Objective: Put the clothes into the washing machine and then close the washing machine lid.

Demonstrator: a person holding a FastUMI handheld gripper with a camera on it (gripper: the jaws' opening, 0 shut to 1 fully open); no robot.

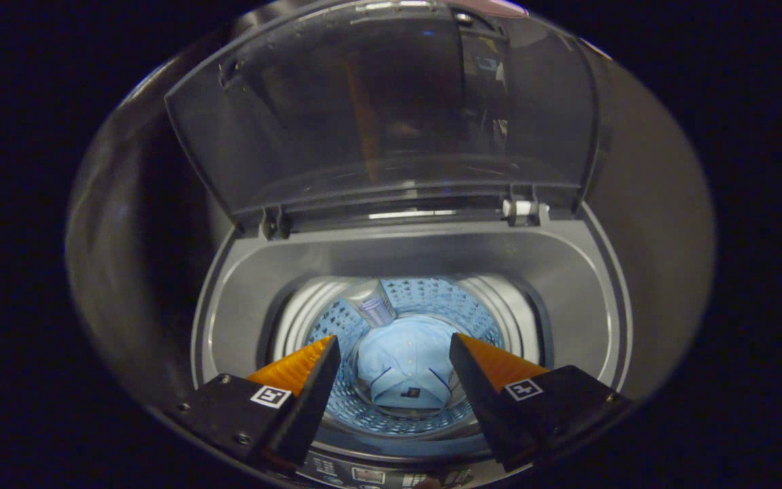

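Observation:
A top-loading washing machine (241,285) stands below me with its tinted see-through lid (391,115) raised upright at the back on its hinges. Down in the perforated drum (432,299) lies a folded light blue shirt (408,363), flat on the drum floor. My gripper (392,346) hovers above the drum mouth with its fingers wide apart and nothing between them. The shirt shows in the gap between the fingers, well below them.
The grey top frame of the washing machine rings the drum opening. A control panel strip (364,472) runs along the front edge under the fingers. A white hinge clip (523,210) sits at the lid's right hinge. Dark booth wall lies around the machine.

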